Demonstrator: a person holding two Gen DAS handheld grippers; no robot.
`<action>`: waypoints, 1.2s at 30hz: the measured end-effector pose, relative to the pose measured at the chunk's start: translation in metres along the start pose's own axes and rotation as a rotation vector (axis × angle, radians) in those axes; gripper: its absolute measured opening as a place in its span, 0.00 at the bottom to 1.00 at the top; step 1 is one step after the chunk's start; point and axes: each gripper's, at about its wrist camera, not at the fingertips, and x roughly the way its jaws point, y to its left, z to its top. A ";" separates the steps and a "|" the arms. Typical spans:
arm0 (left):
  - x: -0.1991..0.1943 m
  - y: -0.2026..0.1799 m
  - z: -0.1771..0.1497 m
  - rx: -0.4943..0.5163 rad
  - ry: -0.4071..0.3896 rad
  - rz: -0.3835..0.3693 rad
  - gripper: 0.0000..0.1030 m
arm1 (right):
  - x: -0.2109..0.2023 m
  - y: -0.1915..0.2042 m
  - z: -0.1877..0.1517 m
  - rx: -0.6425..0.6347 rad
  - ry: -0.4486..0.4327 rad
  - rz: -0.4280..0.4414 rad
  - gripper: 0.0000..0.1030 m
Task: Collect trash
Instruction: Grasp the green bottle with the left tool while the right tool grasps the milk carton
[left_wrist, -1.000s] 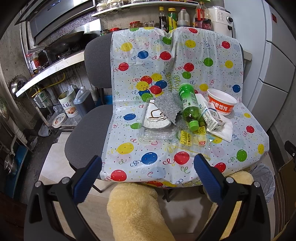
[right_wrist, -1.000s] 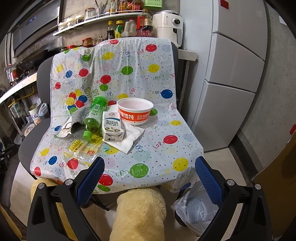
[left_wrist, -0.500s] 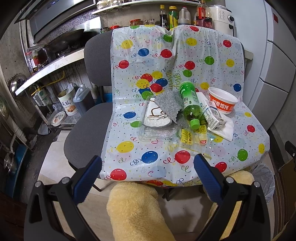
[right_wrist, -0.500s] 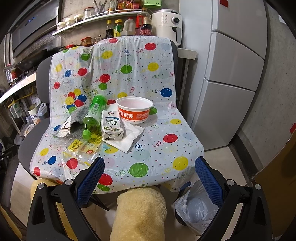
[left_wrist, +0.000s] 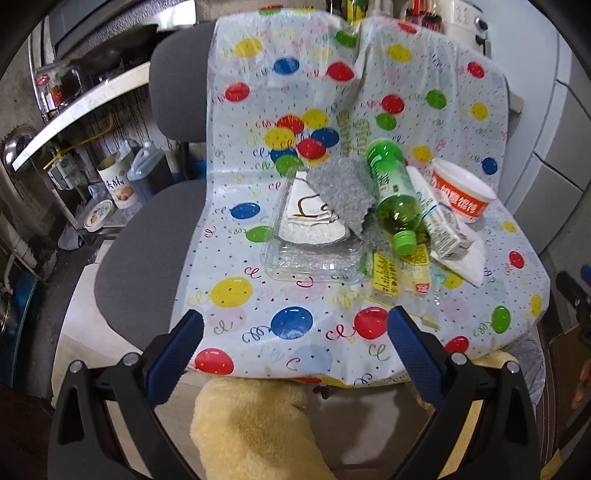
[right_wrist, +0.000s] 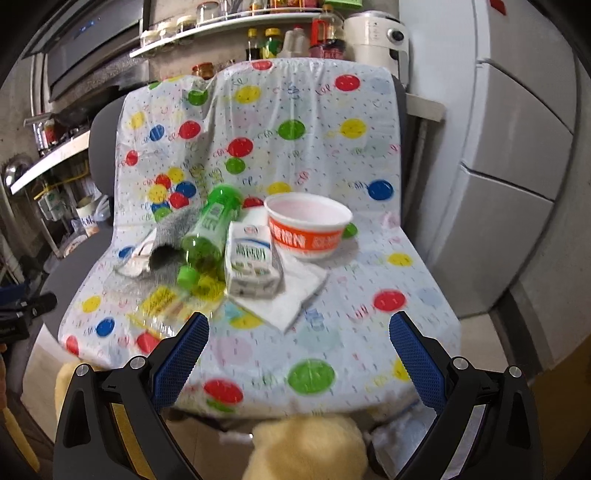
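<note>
Trash lies on a balloon-print sheet (left_wrist: 295, 325) over a chair seat. There is a green bottle (left_wrist: 395, 199) on its side, a milk carton (left_wrist: 439, 225), an orange-and-white paper bowl (left_wrist: 461, 195), a clear plastic tray (left_wrist: 310, 254), a grey cloth (left_wrist: 343, 192), yellow wrappers (left_wrist: 388, 273) and a white napkin (left_wrist: 469, 262). My left gripper (left_wrist: 295, 332) is open and empty over the sheet's front edge. My right gripper (right_wrist: 299, 339) is open and empty in front of the carton (right_wrist: 251, 258), bottle (right_wrist: 210, 232) and bowl (right_wrist: 310, 229).
A bin with a plastic liner (left_wrist: 532, 365) stands on the floor at the right of the chair. A fridge (right_wrist: 517, 184) is at the right, kitchen shelves and containers (left_wrist: 118, 181) at the left. Yellow fluffy fabric (left_wrist: 251, 428) lies below both grippers.
Both grippers have moved forward toward the chair seat, so the trash looks larger. Both stay open and empty.
</note>
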 end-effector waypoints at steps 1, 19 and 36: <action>0.009 -0.001 0.002 0.002 0.010 -0.002 0.94 | 0.008 0.002 0.002 -0.007 0.002 0.001 0.94; 0.099 -0.026 0.035 0.072 0.046 -0.012 0.94 | 0.162 0.017 0.007 0.018 0.157 0.290 0.90; 0.091 -0.049 0.045 0.102 0.038 -0.067 0.88 | 0.208 0.009 0.010 0.131 0.273 0.383 0.77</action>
